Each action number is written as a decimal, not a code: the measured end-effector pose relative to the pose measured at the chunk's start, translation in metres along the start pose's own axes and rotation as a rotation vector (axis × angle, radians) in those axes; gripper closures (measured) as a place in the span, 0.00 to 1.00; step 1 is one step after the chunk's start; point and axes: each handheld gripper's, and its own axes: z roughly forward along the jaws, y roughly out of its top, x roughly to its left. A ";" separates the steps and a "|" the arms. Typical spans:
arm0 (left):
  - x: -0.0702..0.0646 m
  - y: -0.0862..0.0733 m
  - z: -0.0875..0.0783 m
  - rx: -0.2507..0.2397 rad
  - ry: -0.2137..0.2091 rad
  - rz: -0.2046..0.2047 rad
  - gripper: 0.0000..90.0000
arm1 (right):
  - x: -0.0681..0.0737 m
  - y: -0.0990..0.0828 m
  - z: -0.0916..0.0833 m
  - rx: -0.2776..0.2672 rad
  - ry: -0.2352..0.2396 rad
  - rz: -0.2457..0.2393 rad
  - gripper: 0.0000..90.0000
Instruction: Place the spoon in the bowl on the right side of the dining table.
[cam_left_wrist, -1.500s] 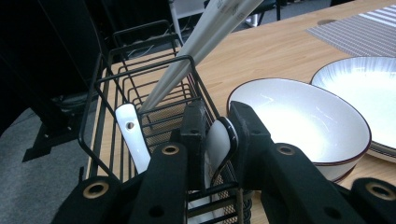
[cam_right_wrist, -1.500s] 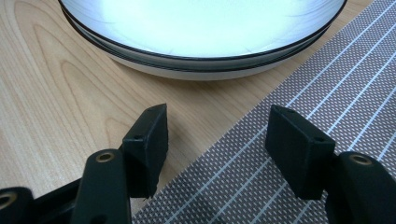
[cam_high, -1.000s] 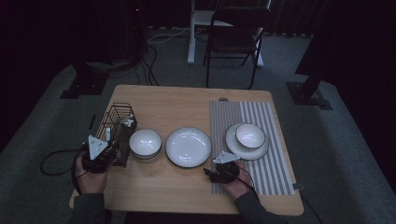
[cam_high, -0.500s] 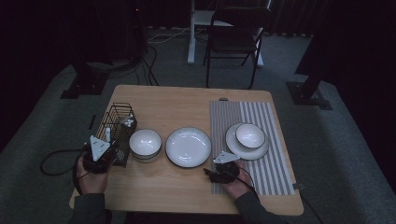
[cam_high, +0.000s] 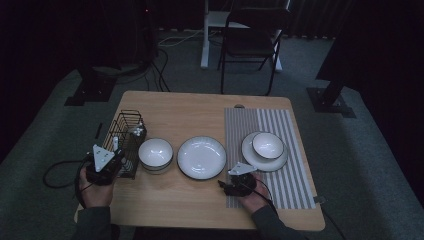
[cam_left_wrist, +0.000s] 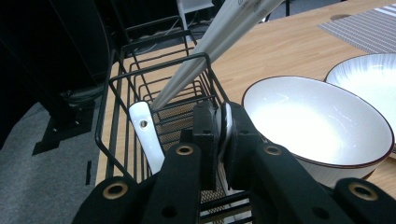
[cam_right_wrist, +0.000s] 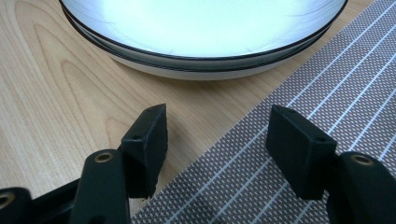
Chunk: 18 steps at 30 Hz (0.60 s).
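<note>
One white spoon (cam_left_wrist: 225, 128) between left hand-held gripper (cam_left_wrist: 219, 135) jaws

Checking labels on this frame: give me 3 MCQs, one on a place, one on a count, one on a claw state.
1. Where does the black wire basket stand?
A. at the table's left edge, beside a bowl
B. on the striped mat
C. on the floor

2. How many white dishes are on the table, counting the stacked pair as two?
A. two
B. four
C. six

3. What is the left claw doing?
A. open over the plate
B. shut on a white spoon handle in the basket
C. shut on the mat

Answers: 1 A, the high view shows it left of the bowl. 2 B, bowl, plate, and small bowl on a plate. 3 B, its pads clamp the spoon handle.
</note>
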 end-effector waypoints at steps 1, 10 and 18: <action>0.000 0.000 0.000 -0.003 0.001 -0.001 0.95 | 0.000 0.000 0.000 0.000 0.000 0.000 0.43; 0.006 0.006 -0.006 -0.024 0.021 -0.001 0.95 | 0.000 0.000 0.000 0.003 0.011 -0.009 0.39; 0.010 0.013 -0.010 -0.042 0.035 -0.001 0.95 | 0.000 0.000 0.000 0.004 0.011 -0.009 0.37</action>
